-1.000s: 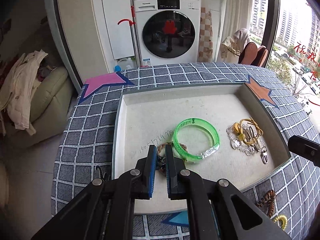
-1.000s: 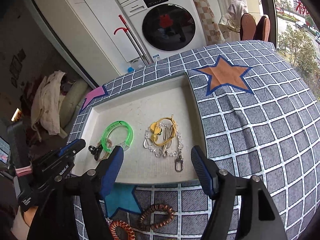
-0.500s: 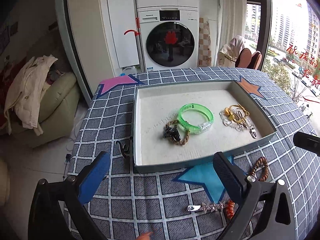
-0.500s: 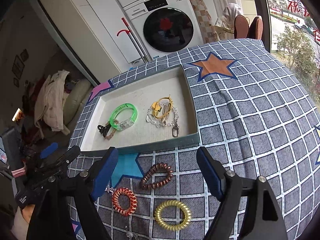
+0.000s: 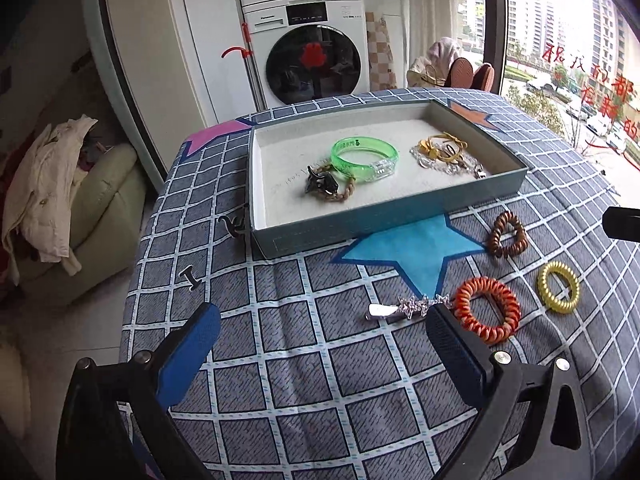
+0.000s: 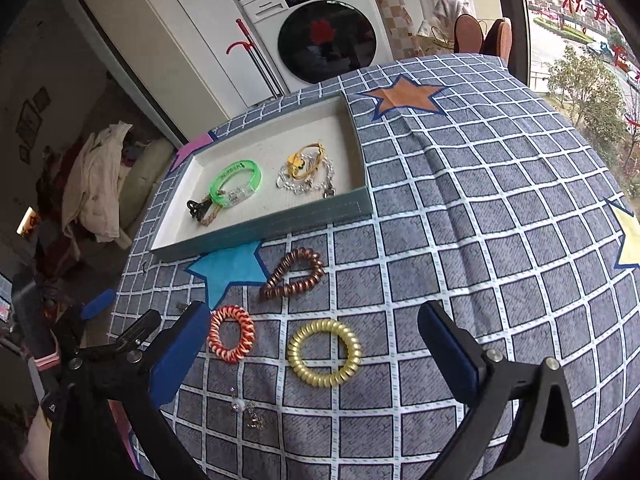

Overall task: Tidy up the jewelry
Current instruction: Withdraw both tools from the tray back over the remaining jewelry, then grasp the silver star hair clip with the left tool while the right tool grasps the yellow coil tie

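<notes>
**Both hand-held grippers pulled back, released**

Your left hand-held gripper [image 5: 320,344] has released the braided bracelet [image 5: 334,190] inside the tray [image 5: 360,228], touching the green bangle [image 5: 364,154]. Your right hand-held gripper [image 6: 316,344] gapes, now above the yellow coil tie [image 6: 324,353].

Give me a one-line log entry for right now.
left gripper: open, empty | right gripper: open, above yellow coil tie | tray: green bangle inside

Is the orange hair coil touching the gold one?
Apart. In the right wrist view, checked cloth shows plainly between the orange coil and the gold coil; the left wrist view shows the same gap.
</notes>
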Action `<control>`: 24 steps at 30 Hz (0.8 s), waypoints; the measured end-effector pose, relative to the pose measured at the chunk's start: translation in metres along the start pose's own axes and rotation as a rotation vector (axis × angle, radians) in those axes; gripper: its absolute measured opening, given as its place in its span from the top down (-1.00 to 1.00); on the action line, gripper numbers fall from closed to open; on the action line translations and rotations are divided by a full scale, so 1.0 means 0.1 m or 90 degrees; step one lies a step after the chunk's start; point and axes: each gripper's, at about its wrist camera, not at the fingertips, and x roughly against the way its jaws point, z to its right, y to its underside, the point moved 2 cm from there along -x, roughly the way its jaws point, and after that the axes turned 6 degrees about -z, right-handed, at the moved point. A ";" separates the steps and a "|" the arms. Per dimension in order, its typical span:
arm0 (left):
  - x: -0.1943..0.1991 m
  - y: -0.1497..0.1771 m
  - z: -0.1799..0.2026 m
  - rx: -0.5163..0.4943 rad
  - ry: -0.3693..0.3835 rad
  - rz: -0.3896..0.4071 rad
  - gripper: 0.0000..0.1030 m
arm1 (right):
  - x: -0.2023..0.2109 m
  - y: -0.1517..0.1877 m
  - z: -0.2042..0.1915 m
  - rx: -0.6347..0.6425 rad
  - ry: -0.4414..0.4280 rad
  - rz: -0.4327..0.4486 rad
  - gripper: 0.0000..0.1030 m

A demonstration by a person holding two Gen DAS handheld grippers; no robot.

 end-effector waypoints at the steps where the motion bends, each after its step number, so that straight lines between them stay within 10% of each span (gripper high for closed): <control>1: 0.00 0.02 0.03 -0.011 -0.003 0.000 -1.00 | -0.01 0.04 0.02 0.000 0.008 -0.006 -1.00; 24: -0.10 -0.02 0.47 -0.276 0.003 0.048 -1.00 | -0.16 0.23 0.12 0.031 0.097 -0.046 -1.00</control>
